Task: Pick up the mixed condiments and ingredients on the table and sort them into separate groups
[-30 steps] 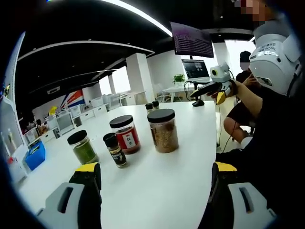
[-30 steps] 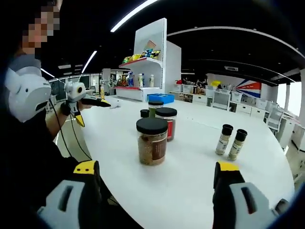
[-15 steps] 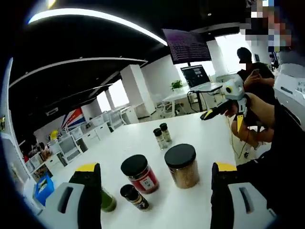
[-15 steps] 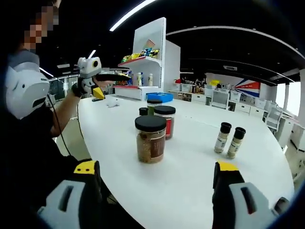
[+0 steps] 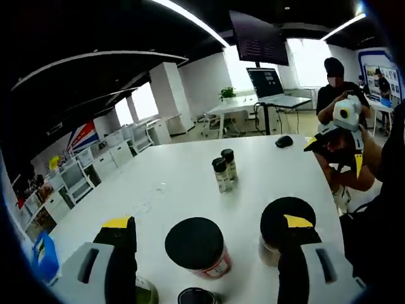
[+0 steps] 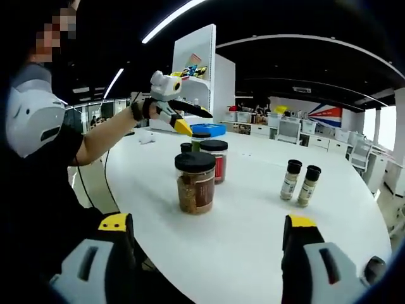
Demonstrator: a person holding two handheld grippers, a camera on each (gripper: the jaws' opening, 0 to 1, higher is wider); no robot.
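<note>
Looking down now from the left gripper view, raised since a second ago above the cluster: left gripper jaws apart, empty, over red-labelled jar, with brown-filled jar at its right jaw and two small shakers well beyond on the white table. Turning to the right gripper view: right gripper spread wide, empty, low near the table edge, facing the jars. Suggests the left is lining up a first pick; sorting not yet begun
</note>
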